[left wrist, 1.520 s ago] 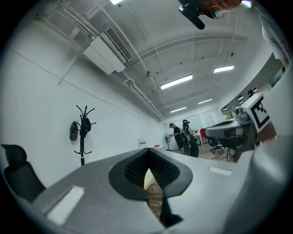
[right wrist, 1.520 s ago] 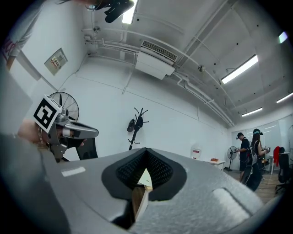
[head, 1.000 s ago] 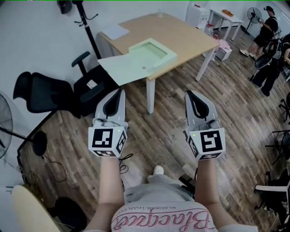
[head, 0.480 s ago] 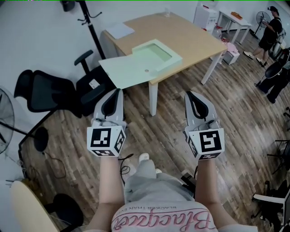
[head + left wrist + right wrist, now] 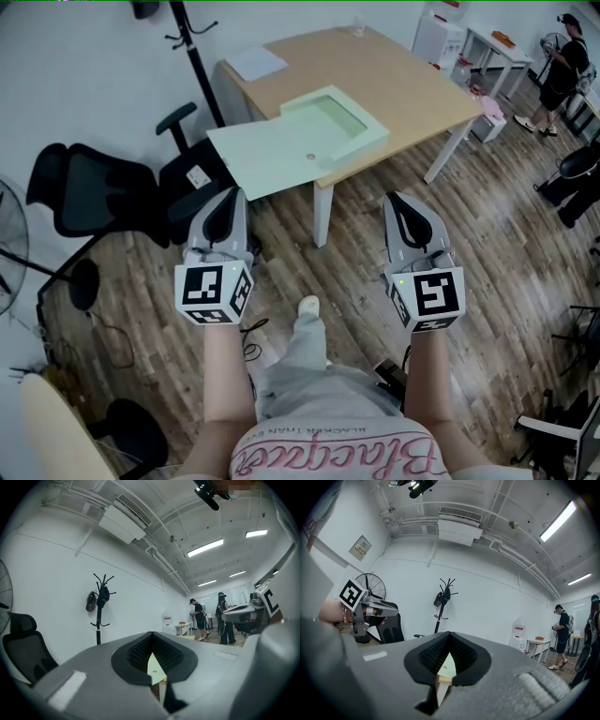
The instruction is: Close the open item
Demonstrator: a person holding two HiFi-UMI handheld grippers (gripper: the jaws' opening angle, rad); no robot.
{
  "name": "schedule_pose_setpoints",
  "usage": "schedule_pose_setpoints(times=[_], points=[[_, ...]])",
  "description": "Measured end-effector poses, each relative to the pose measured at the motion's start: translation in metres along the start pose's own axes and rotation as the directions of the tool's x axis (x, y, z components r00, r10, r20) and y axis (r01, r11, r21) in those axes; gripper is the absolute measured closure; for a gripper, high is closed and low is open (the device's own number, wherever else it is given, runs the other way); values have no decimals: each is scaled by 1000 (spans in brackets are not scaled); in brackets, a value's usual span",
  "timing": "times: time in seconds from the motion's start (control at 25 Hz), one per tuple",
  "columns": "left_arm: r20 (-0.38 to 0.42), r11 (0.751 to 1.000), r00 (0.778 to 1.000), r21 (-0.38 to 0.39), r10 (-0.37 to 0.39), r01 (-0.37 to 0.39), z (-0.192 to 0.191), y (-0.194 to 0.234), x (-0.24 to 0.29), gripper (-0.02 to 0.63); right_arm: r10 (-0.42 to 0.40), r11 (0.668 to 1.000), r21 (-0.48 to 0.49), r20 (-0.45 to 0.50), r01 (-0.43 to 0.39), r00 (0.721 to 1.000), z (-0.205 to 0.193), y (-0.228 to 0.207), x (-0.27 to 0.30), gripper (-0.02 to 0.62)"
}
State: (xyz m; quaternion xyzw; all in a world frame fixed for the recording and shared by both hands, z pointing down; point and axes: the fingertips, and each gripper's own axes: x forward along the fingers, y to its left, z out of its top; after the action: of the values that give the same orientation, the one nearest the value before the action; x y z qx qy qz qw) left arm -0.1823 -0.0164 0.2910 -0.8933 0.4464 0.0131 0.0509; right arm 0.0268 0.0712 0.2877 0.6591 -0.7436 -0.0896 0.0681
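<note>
We see a pale green box (image 5: 330, 114) at the upper centre of the head view, lying open on the near corner of a wooden table (image 5: 403, 75). Its shallow tray shows only its own green bottom. The flat lid (image 5: 267, 155) hangs past the table's left edge, above a black office chair (image 5: 103, 192). Lower down, our left gripper (image 5: 236, 192) and right gripper (image 5: 391, 197) hover over wood floor (image 5: 506, 234), well apart from the box. Both have their jaws pressed together and are empty.

The right tongs (image 5: 449, 640) meet tip to tip, a pale green box (image 5: 446, 665) showing through the gap beneath.
</note>
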Motion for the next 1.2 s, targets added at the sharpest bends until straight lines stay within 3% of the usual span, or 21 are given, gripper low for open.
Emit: schedule_pose_setpoints(times=[0.64,1.2], points=[[-147,992,985,-63,95,-105,-77,92,69,586,96,995,-8,-103,-97,990,-40,4,135,592],[-334,975,937,-155,99,-158,-177,138,109,586,202,976,-26,-252,-215,946,-94,29,231,592]])
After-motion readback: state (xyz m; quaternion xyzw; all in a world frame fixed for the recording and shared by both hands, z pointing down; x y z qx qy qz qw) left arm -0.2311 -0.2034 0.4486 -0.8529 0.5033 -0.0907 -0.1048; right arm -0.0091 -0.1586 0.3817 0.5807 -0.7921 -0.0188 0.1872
